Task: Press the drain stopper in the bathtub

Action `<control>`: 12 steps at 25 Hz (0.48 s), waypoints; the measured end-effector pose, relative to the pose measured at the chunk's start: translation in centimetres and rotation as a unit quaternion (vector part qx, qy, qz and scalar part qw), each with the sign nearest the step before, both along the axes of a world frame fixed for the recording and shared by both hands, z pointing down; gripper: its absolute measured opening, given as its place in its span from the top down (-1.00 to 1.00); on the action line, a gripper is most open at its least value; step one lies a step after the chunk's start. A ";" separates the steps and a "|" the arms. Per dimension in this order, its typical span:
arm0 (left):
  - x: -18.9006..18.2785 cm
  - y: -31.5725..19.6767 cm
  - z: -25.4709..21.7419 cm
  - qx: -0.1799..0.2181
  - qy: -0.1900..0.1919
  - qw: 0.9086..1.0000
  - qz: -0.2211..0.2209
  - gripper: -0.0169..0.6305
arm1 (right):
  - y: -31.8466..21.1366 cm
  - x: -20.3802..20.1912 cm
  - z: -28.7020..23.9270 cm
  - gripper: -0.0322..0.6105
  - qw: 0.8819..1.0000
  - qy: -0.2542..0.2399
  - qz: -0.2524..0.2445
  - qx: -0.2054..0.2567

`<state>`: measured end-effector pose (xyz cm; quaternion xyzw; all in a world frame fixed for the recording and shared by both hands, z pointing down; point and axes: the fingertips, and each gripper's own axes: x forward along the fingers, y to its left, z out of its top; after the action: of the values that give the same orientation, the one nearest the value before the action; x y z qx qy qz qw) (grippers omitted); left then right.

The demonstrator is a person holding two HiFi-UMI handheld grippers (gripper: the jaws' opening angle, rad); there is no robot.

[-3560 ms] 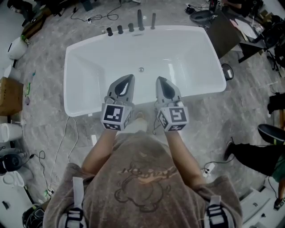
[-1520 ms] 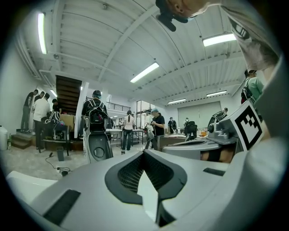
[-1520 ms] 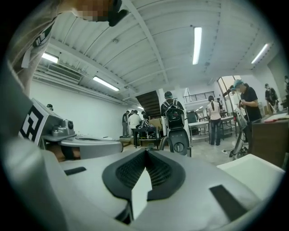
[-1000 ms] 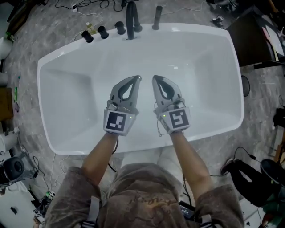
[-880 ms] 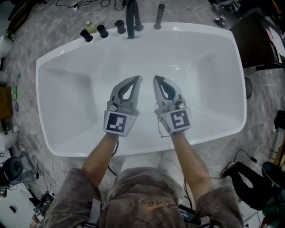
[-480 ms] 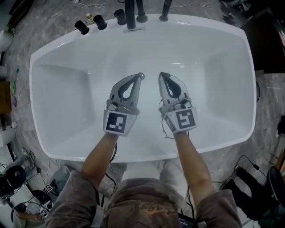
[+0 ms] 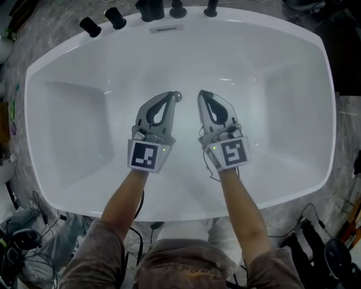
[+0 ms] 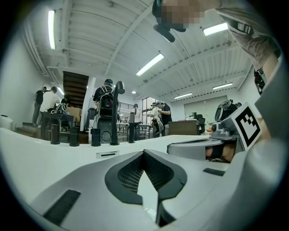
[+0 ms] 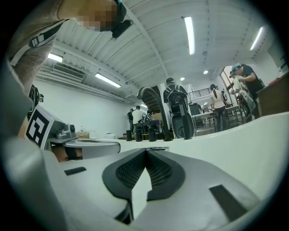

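The white bathtub [image 7: 62, 141] fills the head view. Its small round chrome drain stopper [image 7: 178, 96] lies on the tub floor, partly covered by the tip of my left gripper [image 7: 172, 96]. That gripper is shut, with nothing between its fingers, and its tip touches or hovers just over the stopper; I cannot tell which. My right gripper [image 7: 202, 93] is also shut and empty, a little to the right of the stopper. In the left gripper view the fingertips [image 8: 143, 152] meet. In the right gripper view the fingertips [image 9: 146, 150] meet too. The stopper is hidden in both gripper views.
Black knobs [image 7: 90, 26] and a black faucet [image 7: 150, 8] stand on the tub's far rim, with an overflow slot [image 7: 165, 28] just below. Cables [image 7: 39, 211] lie on the stone floor at the near left. People [image 8: 106, 97] stand behind the tub.
The head view has closed in over the tub. Both shut grippers have gone deeper into it, and the left tip now lies at the drain stopper.
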<state>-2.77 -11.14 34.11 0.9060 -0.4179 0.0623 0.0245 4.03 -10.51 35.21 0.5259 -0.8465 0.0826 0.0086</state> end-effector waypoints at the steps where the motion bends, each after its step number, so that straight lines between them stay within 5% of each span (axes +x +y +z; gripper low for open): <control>1: -0.1 -0.1 0.7 -0.001 -0.001 1.000 -0.001 0.93 | -0.1 0.0 0.7 0.91 1.000 -0.001 0.001 -0.002; 12: 0.2 -1.9 7.7 -0.004 -0.001 1.000 -0.001 0.93 | -2.5 0.3 7.4 0.91 1.000 -0.011 0.010 0.000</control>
<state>-2.60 -13.06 41.81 0.9055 -0.4185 0.0647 0.0280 4.28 -12.98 42.57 0.5338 -0.8410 0.0882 -0.0015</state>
